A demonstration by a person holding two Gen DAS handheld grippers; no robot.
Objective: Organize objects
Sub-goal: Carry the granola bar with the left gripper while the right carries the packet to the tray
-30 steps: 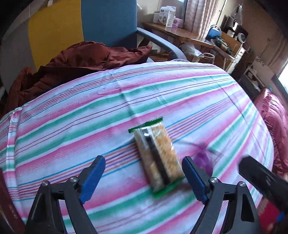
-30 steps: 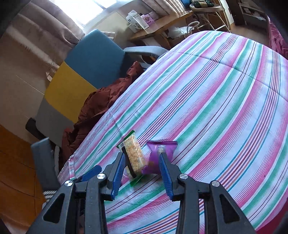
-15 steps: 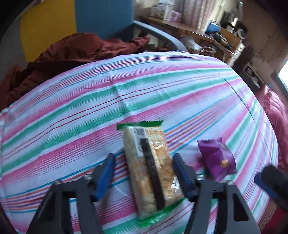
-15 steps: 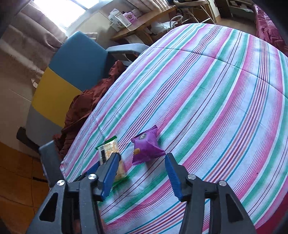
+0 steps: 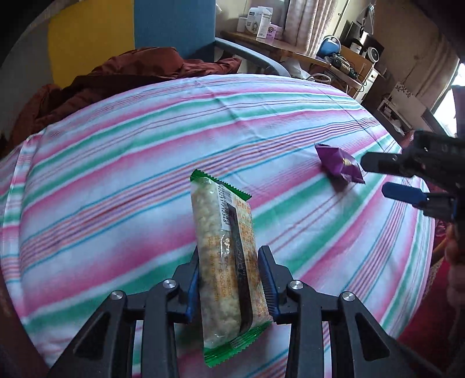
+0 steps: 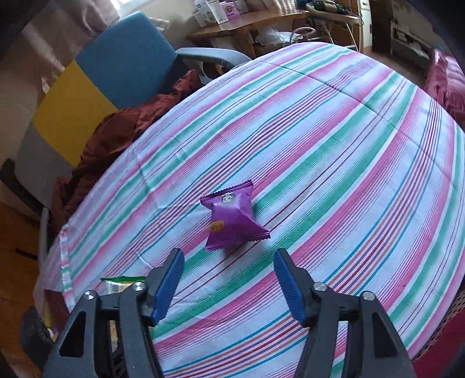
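Observation:
My left gripper point(image 5: 229, 261) is shut on a green-edged rice cracker packet point(image 5: 223, 247) and holds it lifted above the striped tablecloth point(image 5: 116, 174). A small purple snack packet point(image 6: 231, 221) lies on the cloth just ahead of my right gripper point(image 6: 229, 270), which is open and empty. The purple packet also shows in the left wrist view point(image 5: 338, 164), with the right gripper point(image 5: 389, 177) beside it on its right. The green tip of the cracker packet point(image 6: 122, 279) peeks in at the lower left of the right wrist view.
A blue and yellow armchair point(image 6: 116, 67) with a dark red garment point(image 6: 122, 133) stands past the table's far edge. A wooden desk point(image 6: 247, 26) with boxes stands behind. A red cushion point(image 6: 447, 84) lies at the right.
My left gripper closed on the cracker packet and lifted it off the cloth. My right gripper opened, let go of the purple packet and backed away from it.

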